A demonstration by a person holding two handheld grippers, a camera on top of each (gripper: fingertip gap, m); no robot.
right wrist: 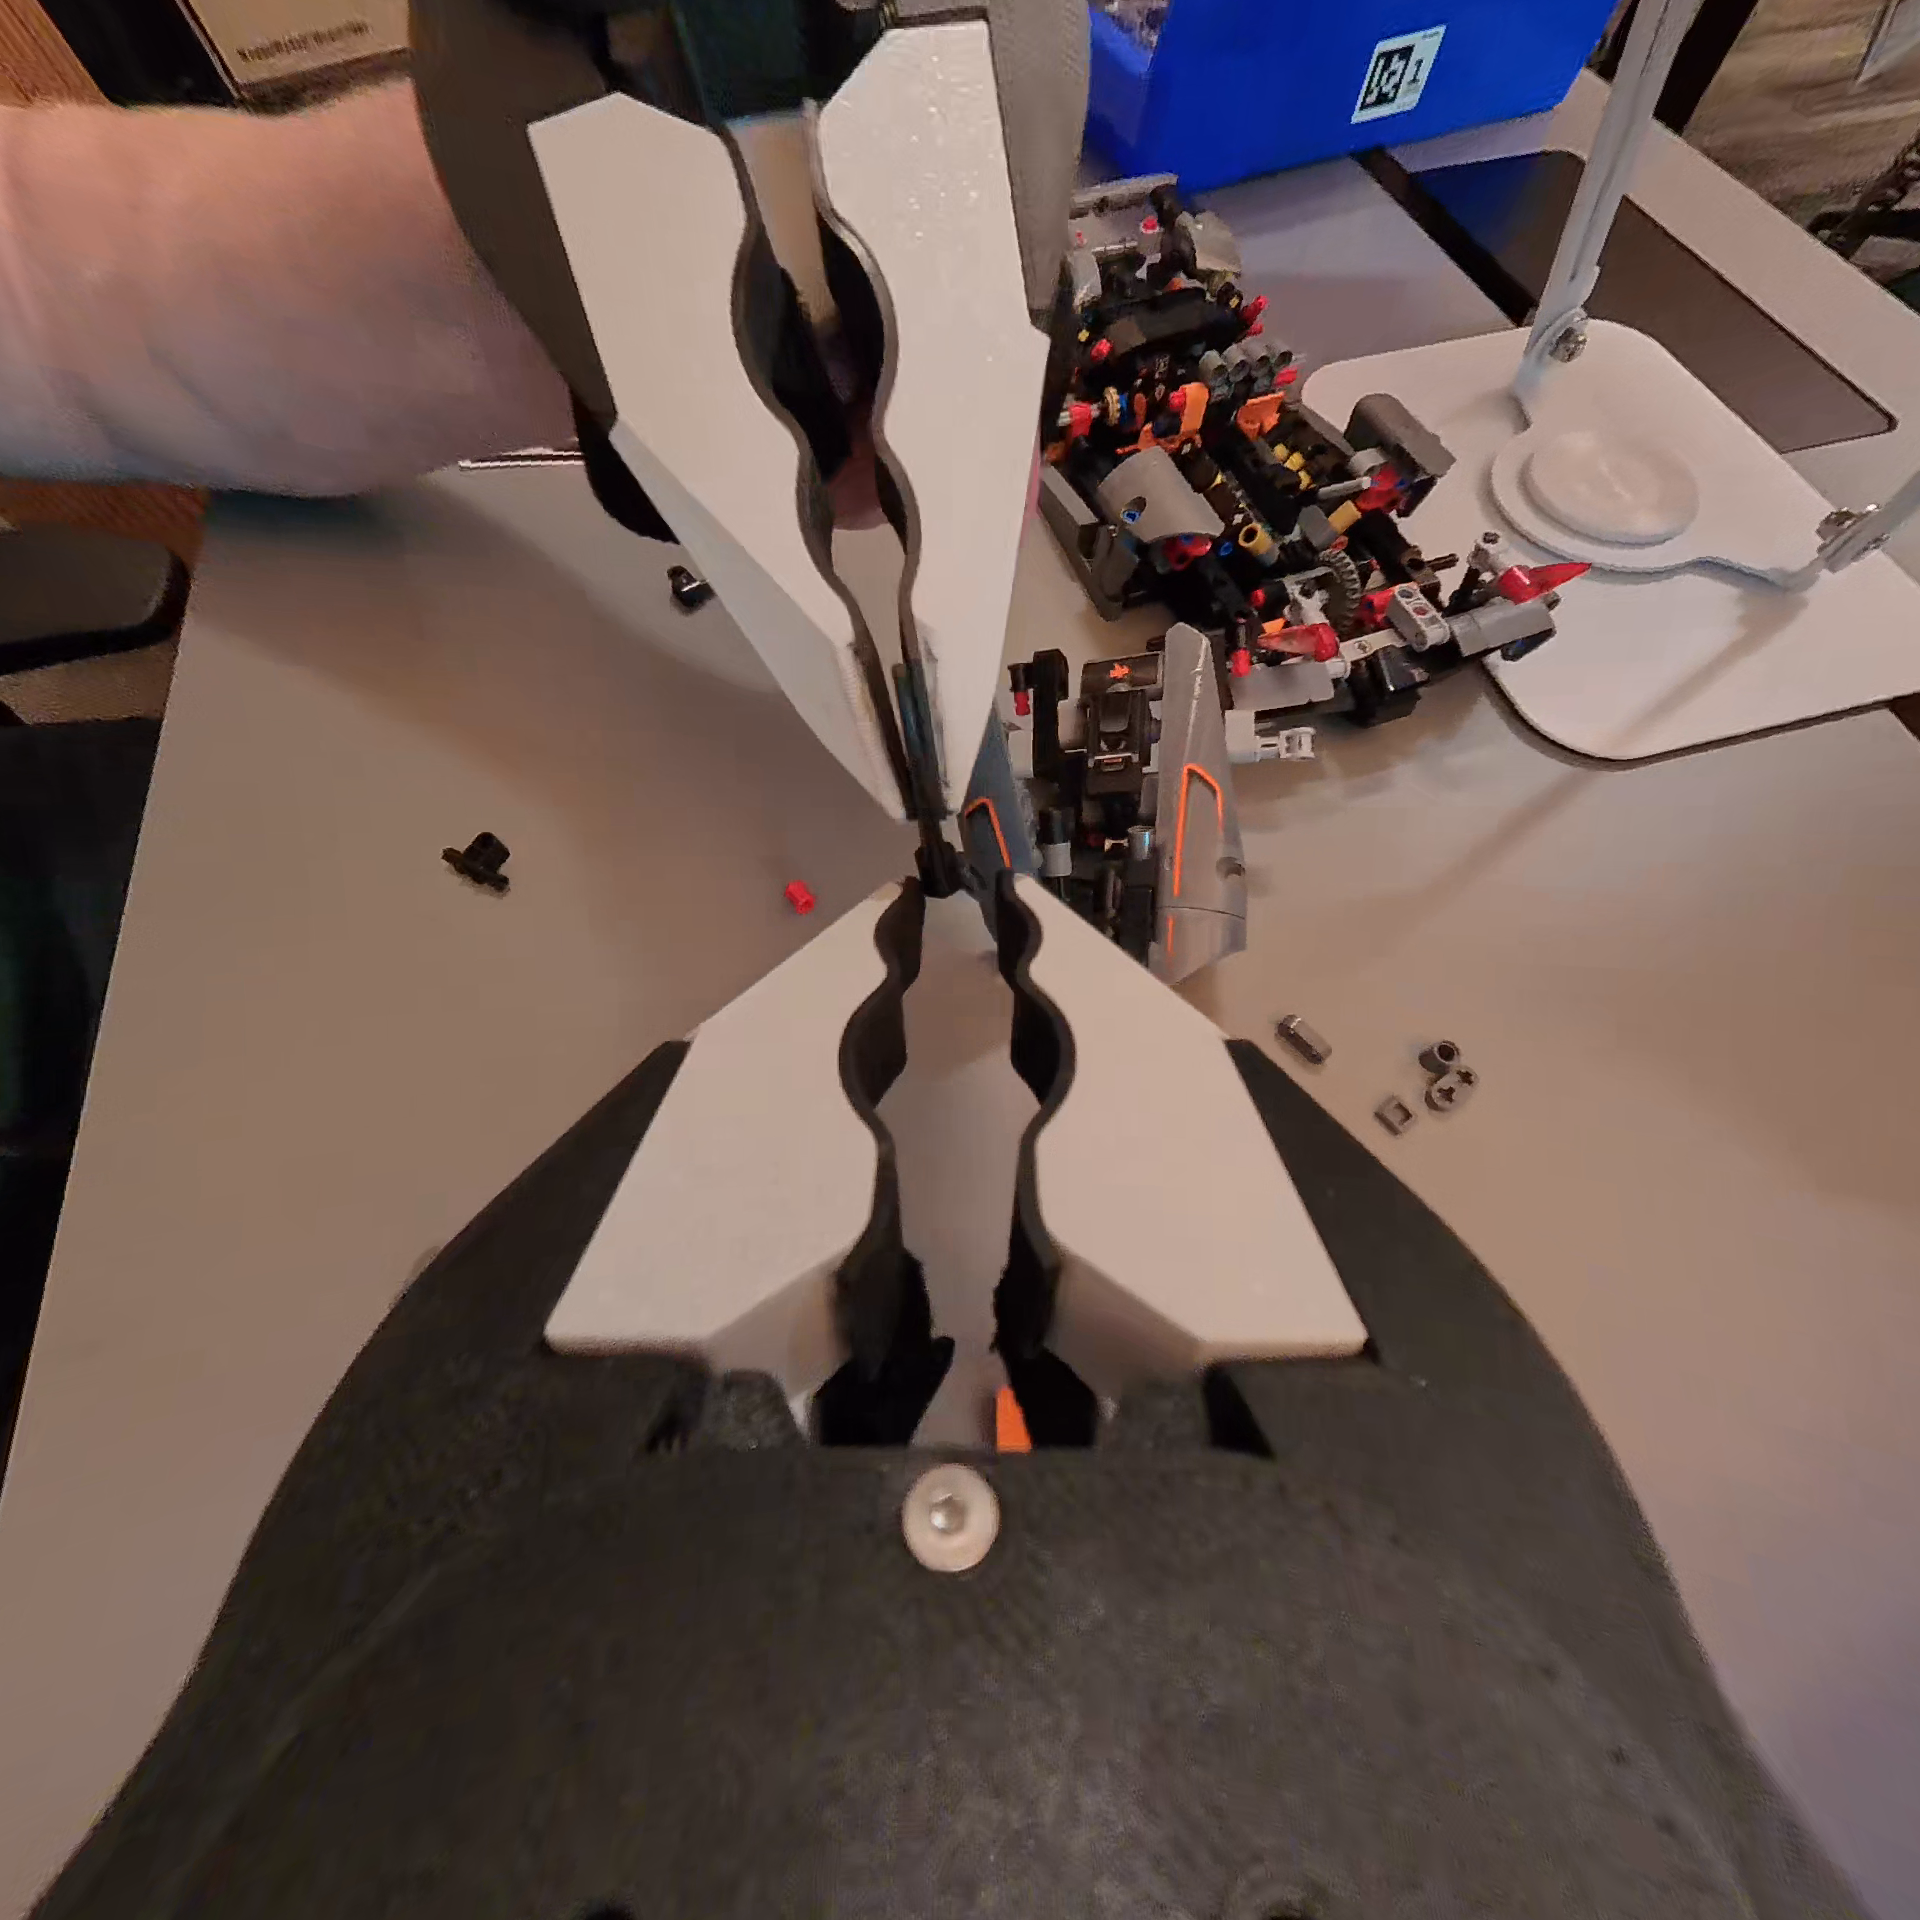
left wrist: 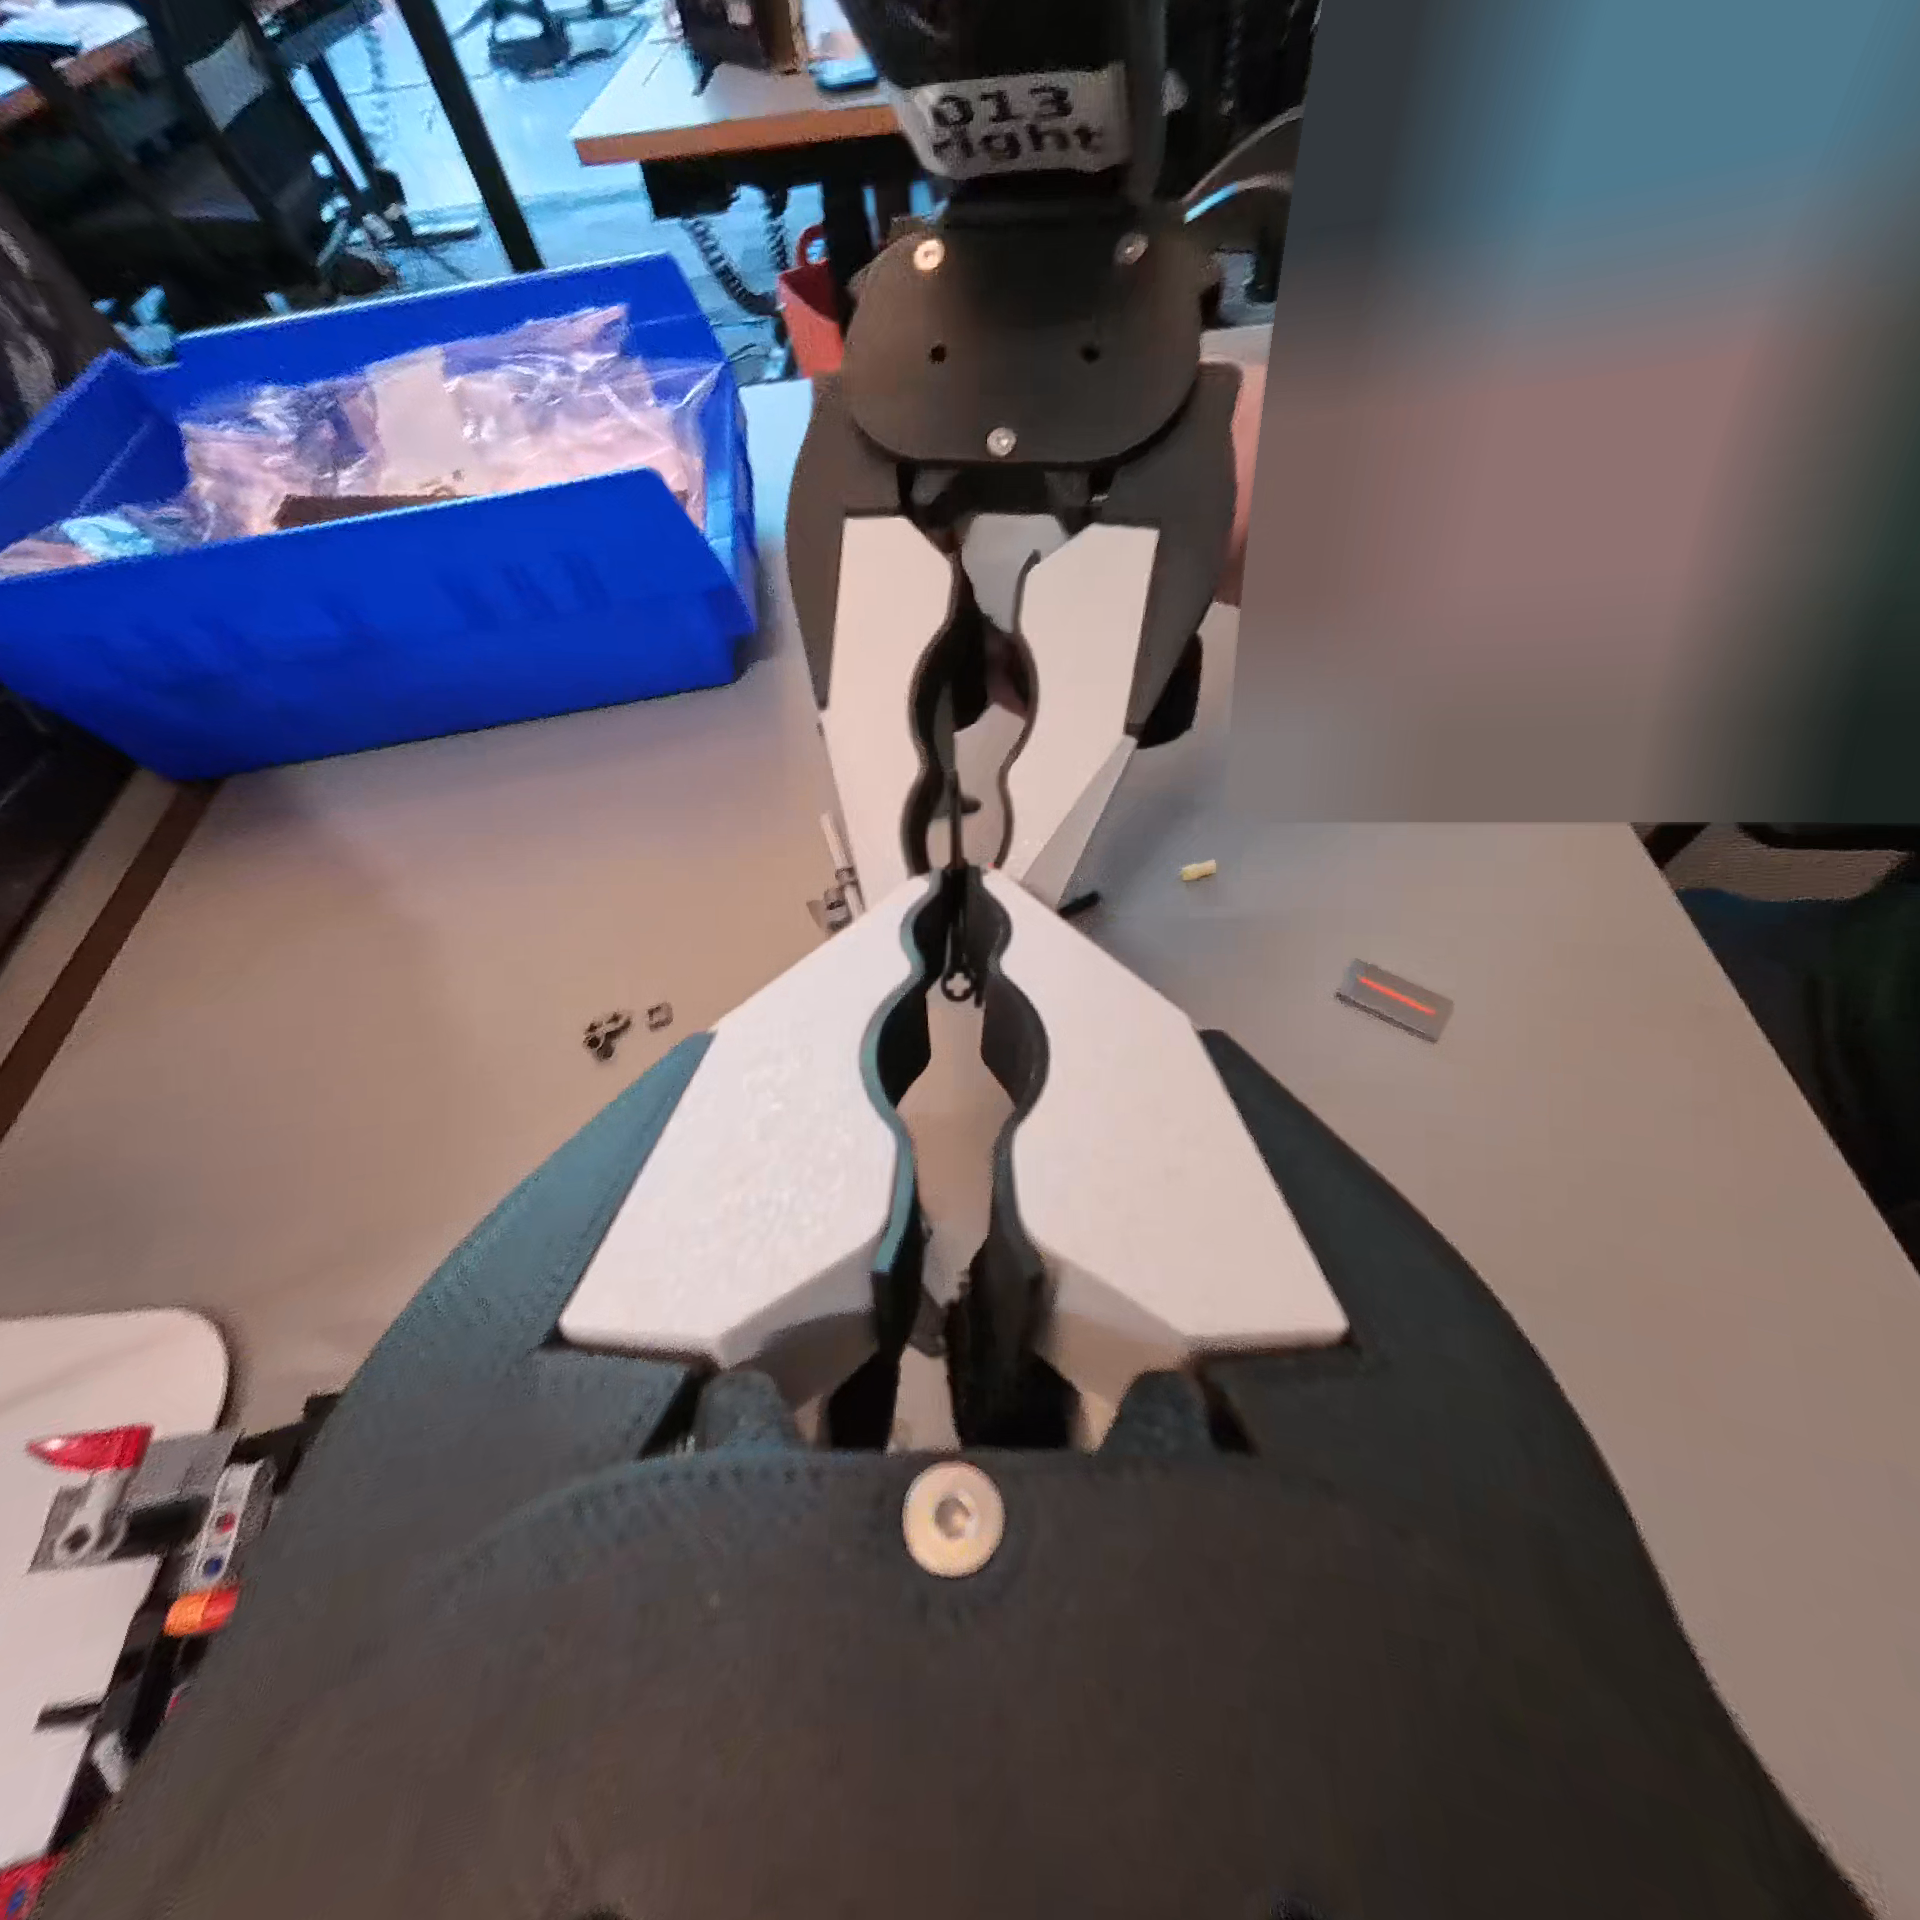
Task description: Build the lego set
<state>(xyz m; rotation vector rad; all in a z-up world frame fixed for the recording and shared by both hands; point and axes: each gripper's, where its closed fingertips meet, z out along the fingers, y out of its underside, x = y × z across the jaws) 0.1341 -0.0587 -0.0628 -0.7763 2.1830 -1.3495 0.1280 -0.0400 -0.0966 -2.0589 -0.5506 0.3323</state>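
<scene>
Thin black lego piece (left wrist: pixel 961 935) pinched tip to tip above the tabletop (left wrist: pixel 416 935); left gripper (left wrist: pixel 961 883) clenched on it; right gripper (right wrist: pixel 951 883) fingers slightly parted, grip on it unclear; half-built lego car (right wrist: pixel 1247 540) just behind; blue bin (left wrist: pixel 395 623) farther off.

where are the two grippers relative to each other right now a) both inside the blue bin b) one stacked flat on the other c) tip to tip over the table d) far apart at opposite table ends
c: the left gripper and right gripper meet tip to tip above the table, a thin black piece between them.
</scene>
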